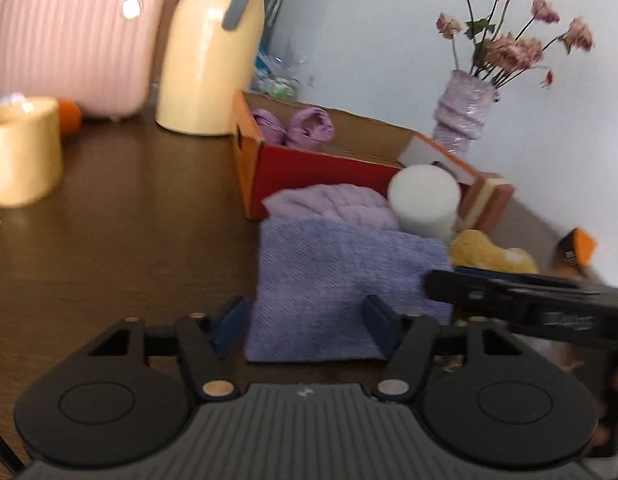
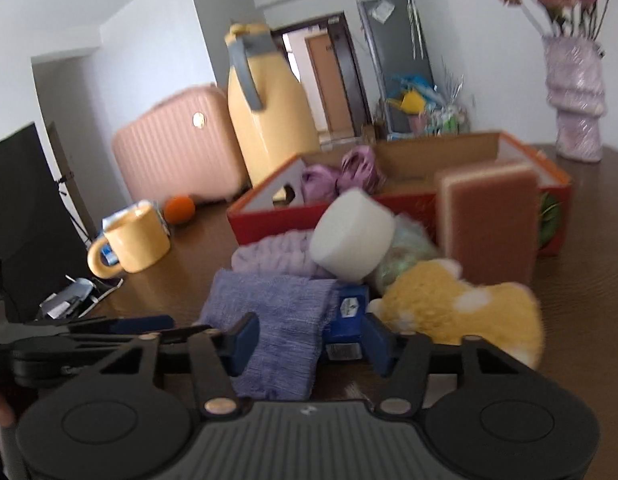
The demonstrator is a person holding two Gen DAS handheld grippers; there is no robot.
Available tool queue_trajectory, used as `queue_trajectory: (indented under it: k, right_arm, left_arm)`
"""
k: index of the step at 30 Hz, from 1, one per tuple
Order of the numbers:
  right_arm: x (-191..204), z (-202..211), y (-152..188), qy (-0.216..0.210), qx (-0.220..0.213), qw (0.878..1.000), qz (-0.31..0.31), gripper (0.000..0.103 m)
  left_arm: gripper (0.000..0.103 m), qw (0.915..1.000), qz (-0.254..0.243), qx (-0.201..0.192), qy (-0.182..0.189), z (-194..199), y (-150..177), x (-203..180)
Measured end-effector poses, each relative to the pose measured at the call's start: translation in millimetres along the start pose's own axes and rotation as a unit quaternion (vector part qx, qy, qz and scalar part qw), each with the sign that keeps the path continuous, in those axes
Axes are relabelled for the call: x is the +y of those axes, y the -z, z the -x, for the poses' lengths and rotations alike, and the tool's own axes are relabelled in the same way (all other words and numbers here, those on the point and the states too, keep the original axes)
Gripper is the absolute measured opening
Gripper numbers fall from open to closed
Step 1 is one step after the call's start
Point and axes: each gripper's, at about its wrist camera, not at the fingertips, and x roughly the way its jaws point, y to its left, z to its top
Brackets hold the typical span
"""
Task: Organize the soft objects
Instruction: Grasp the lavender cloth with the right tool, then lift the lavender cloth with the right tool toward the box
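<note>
A blue-purple cloth [image 1: 329, 280] [image 2: 277, 320] lies flat on the brown table. My left gripper [image 1: 305, 326] straddles its near edge with the jaws apart and the pads not pressing it. My right gripper [image 2: 309, 344] also stands open over the cloth's right part and a small blue box [image 2: 349, 312]. Behind the cloth are a lilac knitted piece [image 1: 337, 204], a white foam cylinder [image 1: 425, 200], a yellow plush [image 2: 461, 308] and a pink-and-cream sponge [image 2: 489, 224]. A red cardboard box [image 1: 317, 168] behind them holds purple soft items [image 1: 309, 126].
A yellow mug [image 1: 21, 152], an orange [image 1: 69, 116], a tall yellow jug [image 1: 213, 52] and a pink case [image 1: 69, 40] stand at the left and back. A lilac vase [image 1: 465, 112] of dried flowers is at the far right. A small orange-black box [image 1: 575, 250] lies by the plush.
</note>
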Motion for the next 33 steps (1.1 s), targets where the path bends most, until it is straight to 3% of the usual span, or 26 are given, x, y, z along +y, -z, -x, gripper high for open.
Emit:
queue_trajectory:
  k: [2, 4, 6, 8, 15, 19, 23, 27, 30, 31, 32, 33]
  right_arm:
    - [2, -7, 3, -0.003, -0.006, 1.000, 0.008, 0.032]
    - [4, -11, 5, -0.008, -0.005, 1.000, 0.012, 0.018]
    - [5, -11, 6, -0.006, -0.009, 1.000, 0.018, 0.015]
    - [5, -9, 6, -0.003, -0.012, 1.000, 0.023, 0.008]
    - [26, 37, 5, -0.006, -0.053, 0.995, 0.087, 0.004]
    - [34, 91, 6, -0.044, -0.066, 0.992, 0.100, 0.004]
    - [25, 136, 29, -0.063, -0.041, 0.994, 0.084, 0.004]
    - [3, 163, 66, -0.056, 0.007, 0.997, 0.044, 0.004]
    - [-10, 176, 88, -0.042, 0.030, 0.998, 0.026, 0.006]
    - [-14, 178, 94, -0.035, 0.033, 0.999, 0.020, 0.012]
    - [-19, 179, 100, -0.025, 0.031, 0.999, 0.009, 0.021]
    - [-24, 180, 105, -0.011, 0.027, 1.000, -0.001, 0.027]
  left_arm:
    - [0.032, 0.9999, -0.004, -0.003, 0.012, 3, 1, -1]
    - [0.022, 0.9998, -0.010, -0.009, 0.016, 6, 1, -4]
    - [0.018, 0.9996, -0.018, -0.012, 0.016, 8, 2, -9]
    - [0.002, 0.9993, -0.028, -0.013, 0.021, 10, 2, -14]
    - [0.002, 0.9975, -0.034, -0.061, 0.006, 65, 17, -44]
    - [0.002, 0.9953, -0.045, -0.086, 0.000, 119, 42, -78]
    - [0.002, 0.9959, -0.027, -0.081, 0.030, 151, 82, -105]
    - [0.002, 0.9974, -0.025, -0.041, 0.054, 156, 120, -133]
    - [0.011, 0.9956, -0.042, -0.031, 0.078, 160, 134, -148]
    - [0.030, 0.9957, -0.049, -0.032, 0.072, 160, 136, -150]
    - [0.056, 0.9962, -0.052, -0.037, 0.059, 160, 136, -151]
    - [0.065, 0.9970, -0.050, -0.042, 0.041, 160, 136, -151]
